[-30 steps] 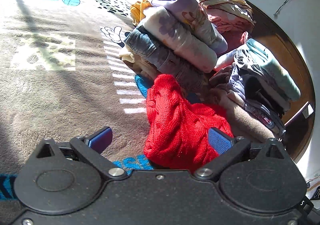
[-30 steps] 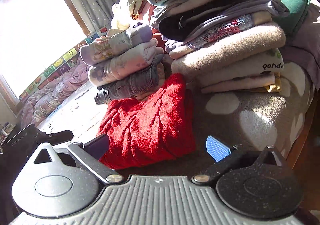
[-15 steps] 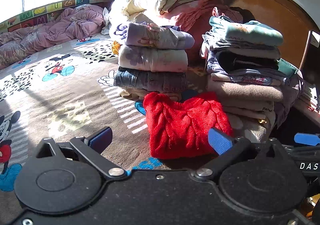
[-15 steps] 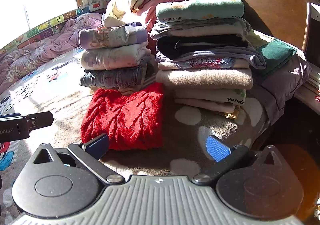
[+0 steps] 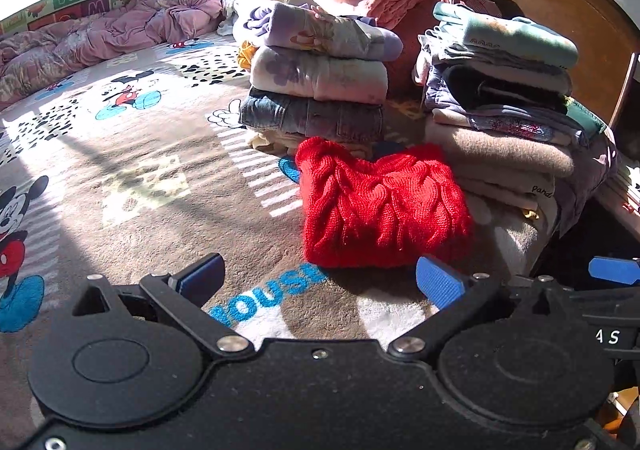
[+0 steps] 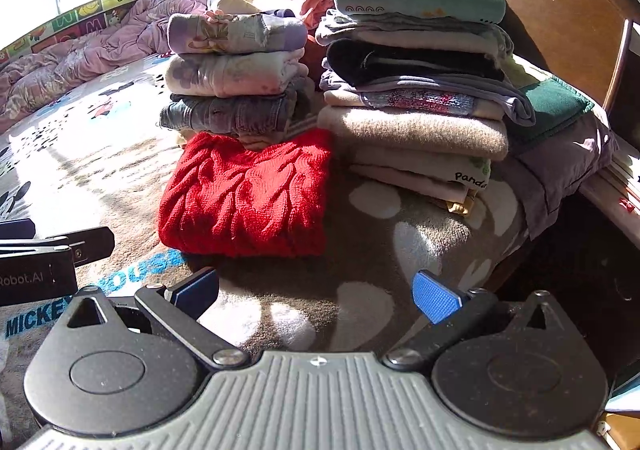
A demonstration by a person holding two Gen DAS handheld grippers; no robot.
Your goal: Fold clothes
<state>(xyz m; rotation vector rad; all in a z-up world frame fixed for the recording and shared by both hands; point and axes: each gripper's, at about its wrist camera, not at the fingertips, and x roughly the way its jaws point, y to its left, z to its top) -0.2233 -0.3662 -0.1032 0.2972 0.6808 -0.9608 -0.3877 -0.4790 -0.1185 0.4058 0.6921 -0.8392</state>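
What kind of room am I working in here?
Most likely a child's bedroom: a Mickey Mouse blanket covers the bed, a wooden headboard stands behind the folded stacks, and a rumpled pink quilt lies by the window.

- Left wrist view: low over the brown cartoon-print plush blanket (image 5: pixel 120 169), facing the curved wooden headboard (image 5: pixel 560 5), near the folded red cable-knit sweater (image 5: pixel 380 205).
- Right wrist view: just right of that, same heading, similarly close.
- Shared by both: sweater (image 6: pixel 248 197), two stacks of folded clothes, headboard (image 6: pixel 552 1).
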